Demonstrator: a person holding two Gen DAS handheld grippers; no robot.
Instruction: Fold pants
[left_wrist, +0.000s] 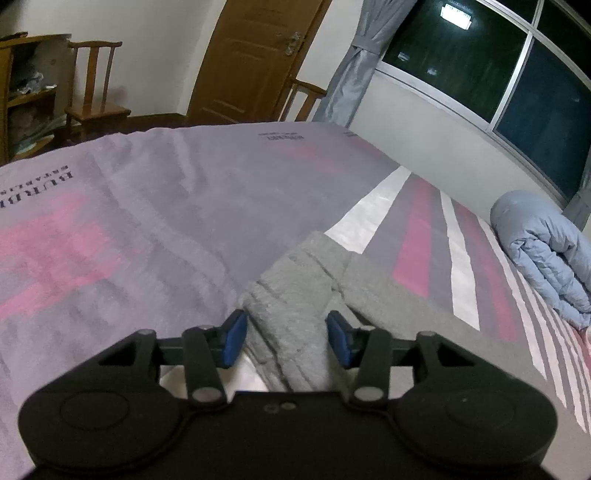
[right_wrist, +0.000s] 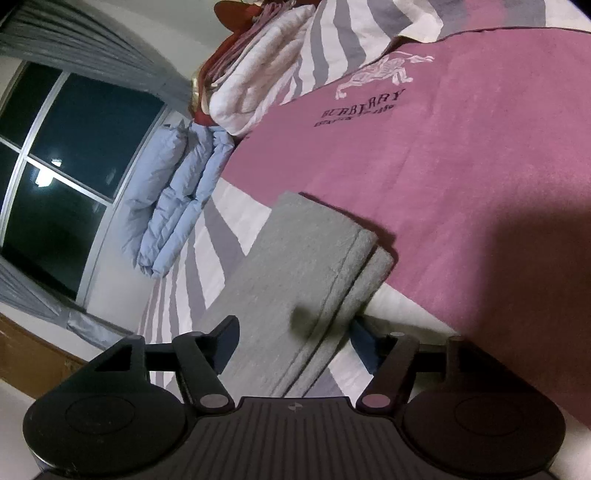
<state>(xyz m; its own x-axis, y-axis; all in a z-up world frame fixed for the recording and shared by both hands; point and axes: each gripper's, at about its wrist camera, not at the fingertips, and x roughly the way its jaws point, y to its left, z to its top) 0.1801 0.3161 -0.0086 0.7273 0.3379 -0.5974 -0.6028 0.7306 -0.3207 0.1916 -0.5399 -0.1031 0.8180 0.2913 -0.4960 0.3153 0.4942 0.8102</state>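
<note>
Soft grey fleece pants (left_wrist: 295, 291), folded flat on striped pink-and-grey bedspread (left_wrist: 129, 206), lying between spread blue-padded left gripper (left_wrist: 287, 339) and equally wide right gripper (right_wrist: 291, 338), twelve o'clock.

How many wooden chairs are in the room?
2. One chair stands against the far wall, left of the door. The other chair is right of the door, by the curtain, partly behind the bed. More may be out of view.
</note>
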